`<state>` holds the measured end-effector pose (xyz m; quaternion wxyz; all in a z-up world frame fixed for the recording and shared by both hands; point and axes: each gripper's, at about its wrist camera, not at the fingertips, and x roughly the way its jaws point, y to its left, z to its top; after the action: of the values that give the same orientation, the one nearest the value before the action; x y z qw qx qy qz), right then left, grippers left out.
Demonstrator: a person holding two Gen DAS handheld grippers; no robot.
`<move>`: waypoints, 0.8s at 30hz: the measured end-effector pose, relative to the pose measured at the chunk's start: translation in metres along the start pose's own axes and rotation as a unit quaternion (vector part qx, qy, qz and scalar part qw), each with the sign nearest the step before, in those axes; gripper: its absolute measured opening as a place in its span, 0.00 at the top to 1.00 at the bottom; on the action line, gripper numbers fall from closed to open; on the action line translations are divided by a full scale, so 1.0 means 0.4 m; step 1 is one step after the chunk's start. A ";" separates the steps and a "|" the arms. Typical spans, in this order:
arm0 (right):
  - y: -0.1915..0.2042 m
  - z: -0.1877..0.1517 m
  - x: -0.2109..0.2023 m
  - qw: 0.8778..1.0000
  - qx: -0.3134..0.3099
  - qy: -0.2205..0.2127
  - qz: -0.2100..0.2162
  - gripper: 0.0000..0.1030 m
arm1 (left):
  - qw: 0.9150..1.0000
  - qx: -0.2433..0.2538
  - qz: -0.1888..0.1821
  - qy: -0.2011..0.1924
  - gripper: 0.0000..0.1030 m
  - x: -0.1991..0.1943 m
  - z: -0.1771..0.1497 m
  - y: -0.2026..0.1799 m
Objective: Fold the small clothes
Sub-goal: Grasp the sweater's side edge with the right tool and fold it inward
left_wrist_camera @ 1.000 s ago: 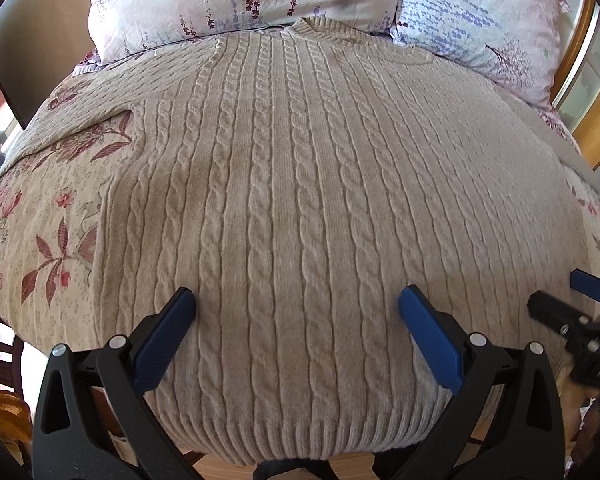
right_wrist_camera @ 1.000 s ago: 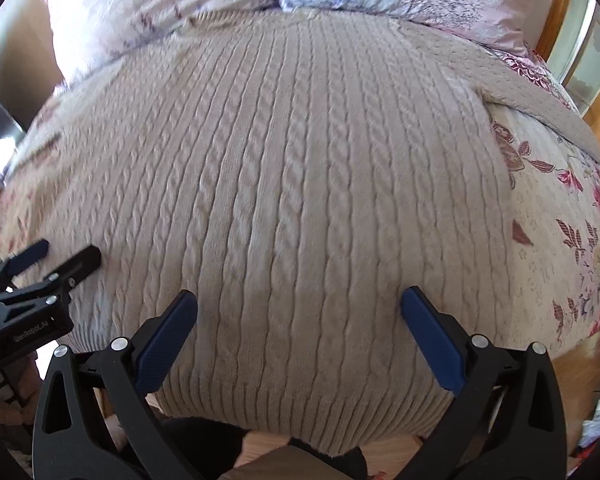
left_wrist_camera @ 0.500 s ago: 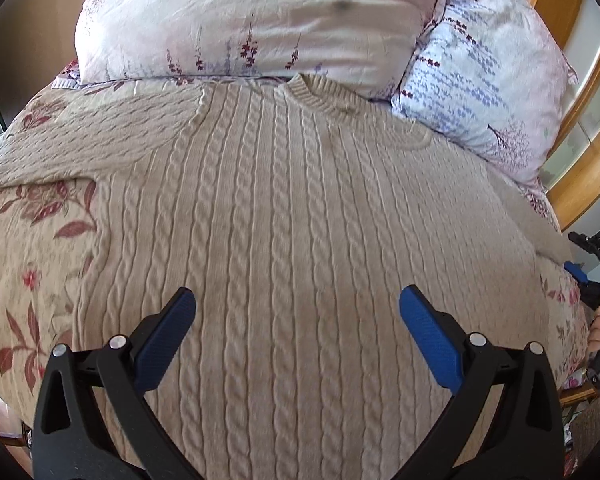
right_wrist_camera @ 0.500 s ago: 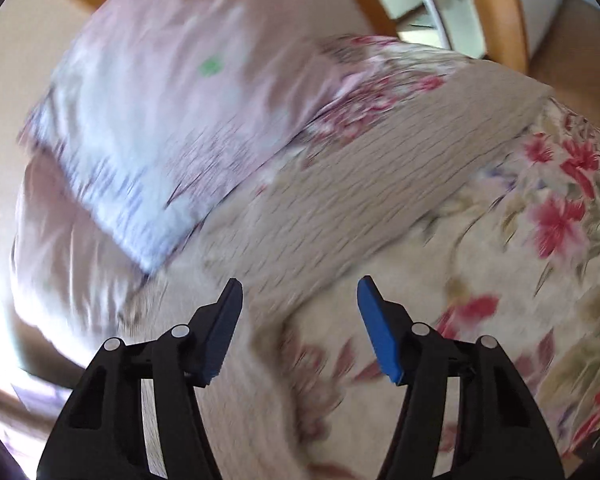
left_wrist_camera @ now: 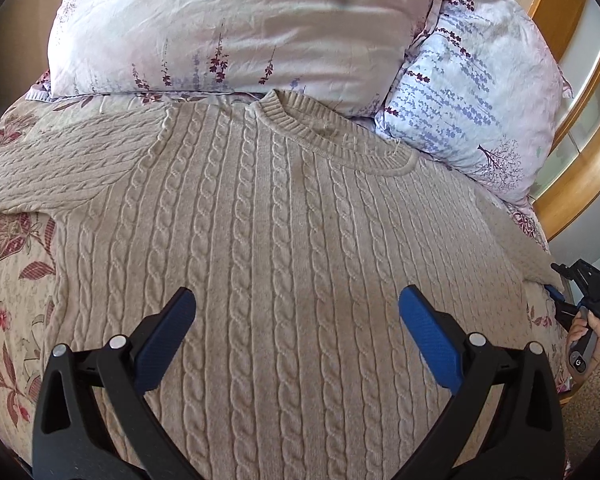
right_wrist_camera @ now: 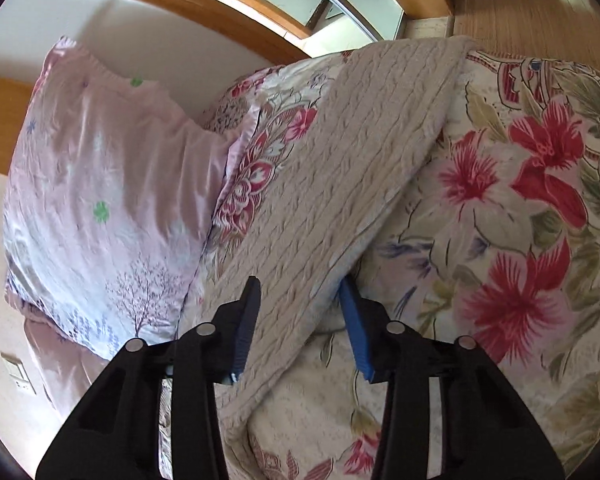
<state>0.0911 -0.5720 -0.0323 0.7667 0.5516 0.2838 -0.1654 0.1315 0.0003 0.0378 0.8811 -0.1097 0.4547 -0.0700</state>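
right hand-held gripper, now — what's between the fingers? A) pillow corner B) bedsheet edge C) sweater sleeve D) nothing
C: in the right wrist view the right hand-held gripper has its fingers on either side of the cable-knit sweater sleeve, not yet closed on it.

The sweater (left_wrist_camera: 284,248) lies flat on the bedspread (left_wrist_camera: 16,280), its collar (left_wrist_camera: 332,132) at the far end, touching 2 pillows: 1 pillow (left_wrist_camera: 240,24) behind the collar, the other pillow (left_wrist_camera: 476,100) to its right. The left sleeve (left_wrist_camera: 60,164) stretches out leftward over the bedspread. The right sleeve (right_wrist_camera: 364,184) runs toward the bed's edge, with the floor (right_wrist_camera: 540,4) beyond it. The left gripper (left_wrist_camera: 296,320) sits above the sweater's body; the right gripper (right_wrist_camera: 300,320) straddles the right sleeve.
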 end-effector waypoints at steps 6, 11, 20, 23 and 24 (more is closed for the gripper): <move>-0.015 0.019 0.009 1.000 0.000 -0.021 -0.009 0.81 | 1.000 -0.010 -0.006 0.004 0.05 0.013 0.017 0.002; 0.018 0.018 0.015 0.998 -0.042 -0.033 -0.015 0.89 | 0.999 -0.029 -0.016 0.019 0.07 0.028 0.027 0.021; 0.232 -0.043 -0.056 0.980 -0.174 -0.048 0.082 0.90 | 0.999 -0.045 -0.025 0.009 0.07 0.010 0.051 0.044; 0.325 -0.111 -0.071 0.966 -0.222 -0.032 0.125 0.90 | 0.998 -0.054 -0.028 0.004 0.07 0.001 0.060 0.053; 0.354 -0.138 -0.070 0.962 -0.237 -0.023 0.137 0.90 | 0.998 -0.056 -0.028 0.002 0.07 -0.001 0.062 0.057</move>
<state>0.1354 -0.4742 0.0789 0.8970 0.3841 0.2189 0.0006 0.1521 0.0256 0.0463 0.8701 -0.1716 0.4568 -0.0691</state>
